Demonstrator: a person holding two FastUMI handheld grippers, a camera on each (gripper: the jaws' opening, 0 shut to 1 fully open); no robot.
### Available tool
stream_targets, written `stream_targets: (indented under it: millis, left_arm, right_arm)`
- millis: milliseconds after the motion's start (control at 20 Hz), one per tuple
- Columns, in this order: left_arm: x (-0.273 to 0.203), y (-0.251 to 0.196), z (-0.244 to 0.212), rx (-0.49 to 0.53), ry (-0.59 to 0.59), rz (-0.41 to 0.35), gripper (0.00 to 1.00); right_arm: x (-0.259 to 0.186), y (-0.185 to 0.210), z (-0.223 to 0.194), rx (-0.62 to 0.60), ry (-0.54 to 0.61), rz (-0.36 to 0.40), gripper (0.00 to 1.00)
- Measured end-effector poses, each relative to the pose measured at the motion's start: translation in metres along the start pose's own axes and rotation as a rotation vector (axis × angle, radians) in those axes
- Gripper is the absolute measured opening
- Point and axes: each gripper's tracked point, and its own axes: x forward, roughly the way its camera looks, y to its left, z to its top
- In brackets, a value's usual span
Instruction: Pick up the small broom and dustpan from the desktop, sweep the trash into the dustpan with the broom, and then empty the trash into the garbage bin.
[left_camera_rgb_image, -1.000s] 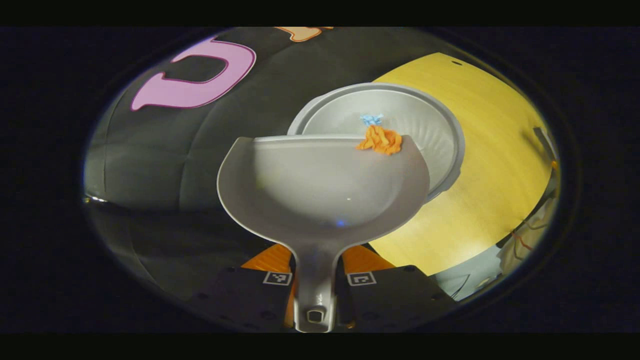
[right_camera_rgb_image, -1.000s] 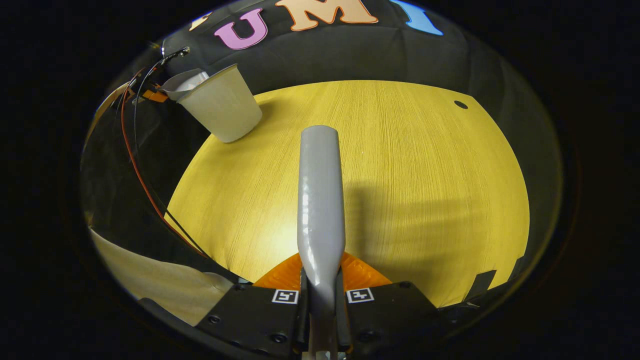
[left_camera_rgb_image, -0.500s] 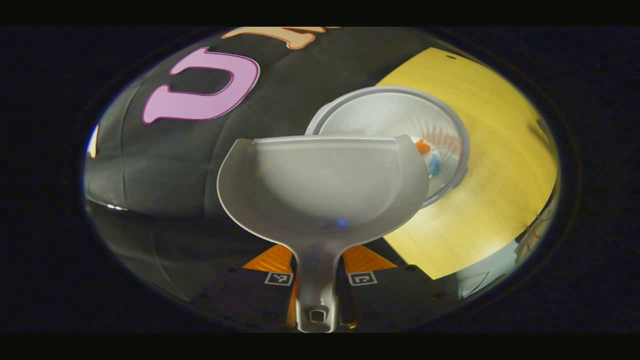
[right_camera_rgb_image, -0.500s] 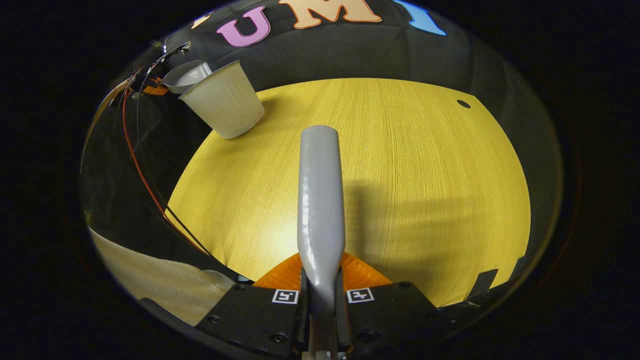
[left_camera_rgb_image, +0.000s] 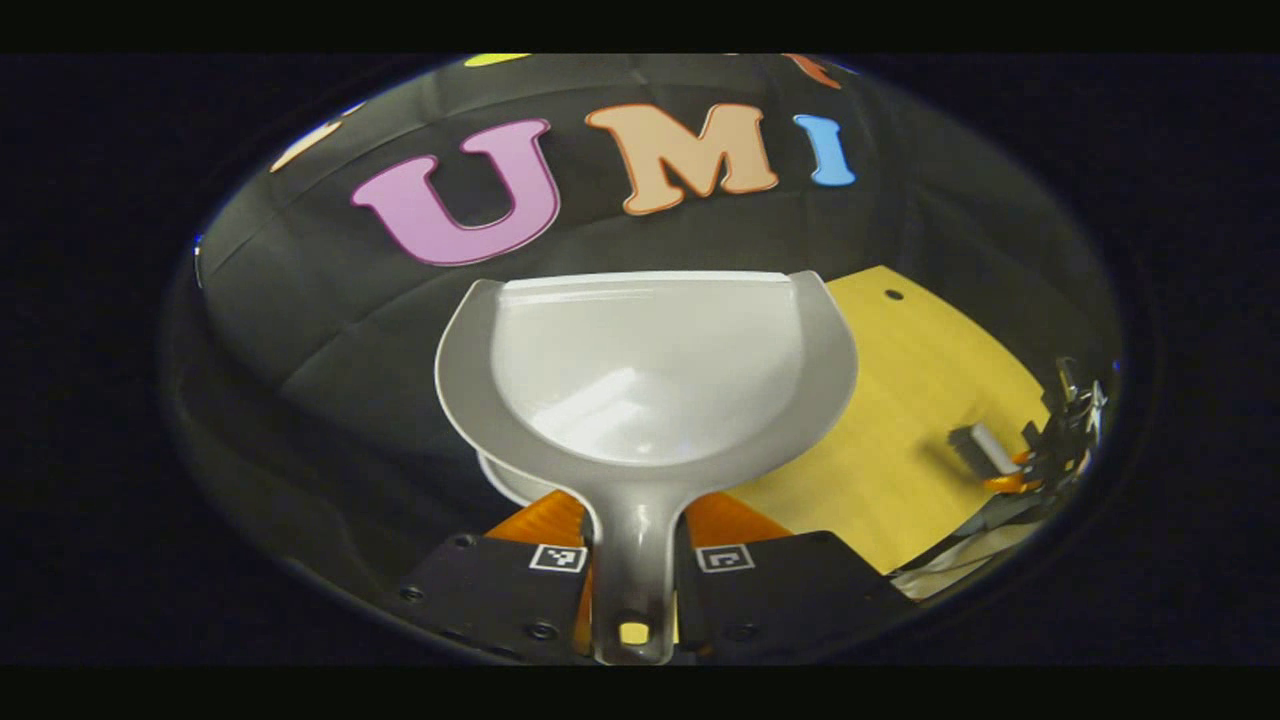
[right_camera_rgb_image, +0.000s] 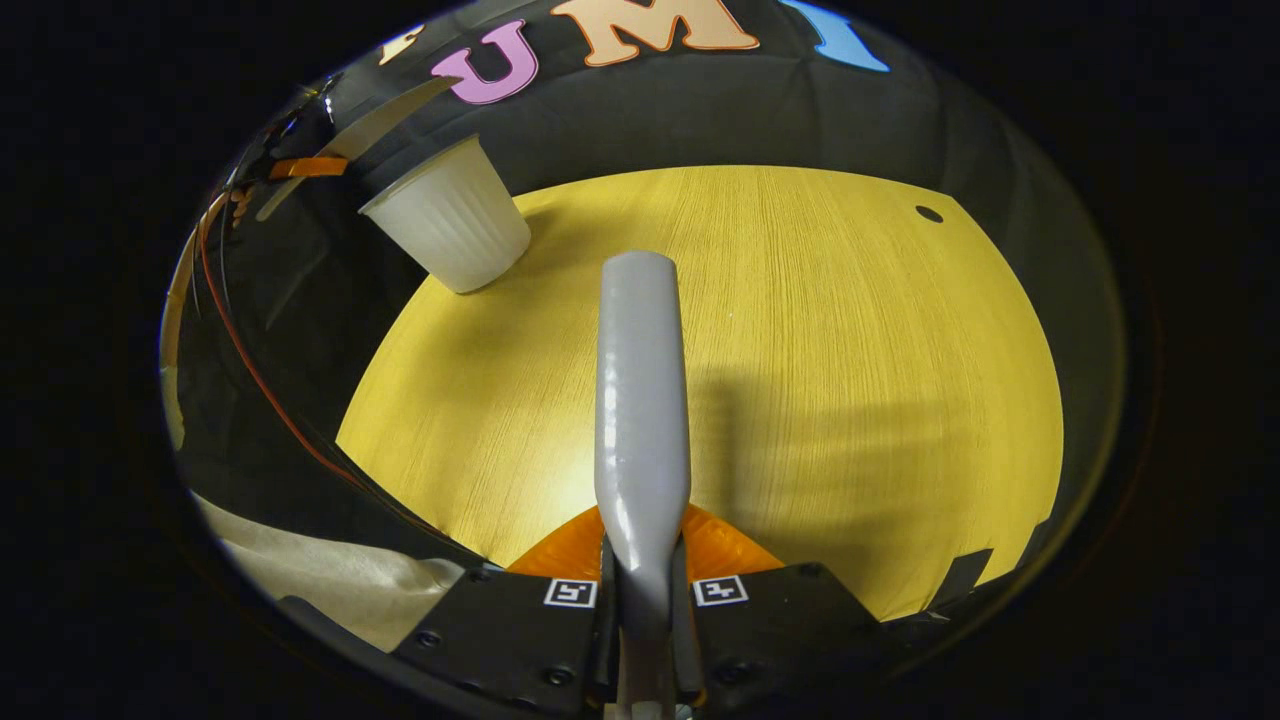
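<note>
The grey dustpan (left_camera_rgb_image: 650, 370) is empty, and my left gripper (left_camera_rgb_image: 637, 520) is shut on its handle. It is held up facing the booth wall. A sliver of the white garbage bin's rim (left_camera_rgb_image: 503, 482) shows just under the pan. In the right gripper view the ribbed bin (right_camera_rgb_image: 450, 215) stands at the table's far left corner, with the dustpan (right_camera_rgb_image: 385, 100) seen edge-on above it. My right gripper (right_camera_rgb_image: 640, 545) is shut on the grey broom handle (right_camera_rgb_image: 640, 380), held over the table. The broom's brush end (left_camera_rgb_image: 978, 447) shows small at the far right of the left gripper view.
The yellow wooden table (right_camera_rgb_image: 850, 380) spreads ahead of the broom, with a small dark hole (right_camera_rgb_image: 928, 213) near its far right edge. Red and black cables (right_camera_rgb_image: 250, 360) hang along its left side. A pale cloth (right_camera_rgb_image: 320, 570) lies at the lower left.
The orange and blue scraps slid off the dustpan into the bin. The dustpan then tipped back up, so the bin now sits below it. The right gripper and broom stayed still.
</note>
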Motion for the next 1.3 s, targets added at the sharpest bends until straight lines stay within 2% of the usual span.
stream_targets:
  millis: [200, 400, 500, 700, 850, 1000, 1100, 1300]
  left_arm:
    - [-0.006, -0.074, 0.021, -0.042, -0.098, -0.086, 0.24]
    - [-0.001, -0.147, 0.007, -0.077, -0.097, -0.164, 0.25]
    - [0.005, -0.169, -0.017, -0.071, -0.065, -0.156, 0.25]
    - [0.03, -0.201, -0.089, -0.129, 0.06, -0.113, 0.26]
    - [0.053, -0.221, -0.151, -0.193, 0.152, -0.076, 0.26]
    - [0.074, -0.225, -0.202, -0.25, 0.219, 0.025, 0.26]
    - [0.083, -0.229, -0.223, -0.297, 0.275, 0.019, 0.26]
    - [0.075, -0.228, -0.219, -0.367, 0.317, -0.011, 0.26]
  right_arm:
    - [0.001, -0.005, -0.006, 0.006, -0.021, 0.014, 0.19]
    - [0.004, -0.008, -0.006, -0.003, -0.02, 0.028, 0.19]
    - [0.007, -0.01, -0.006, -0.006, -0.023, 0.039, 0.19]
    - [0.017, -0.014, -0.007, 0.016, -0.005, 0.045, 0.19]
    - [0.029, -0.009, -0.004, 0.025, 0.019, 0.012, 0.19]
    - [0.042, 0.005, 0.001, 0.045, 0.055, -0.044, 0.19]
    - [0.047, 0.012, 0.001, 0.059, 0.083, -0.069, 0.19]
    - [0.048, 0.009, 0.0, 0.085, 0.126, -0.12, 0.19]
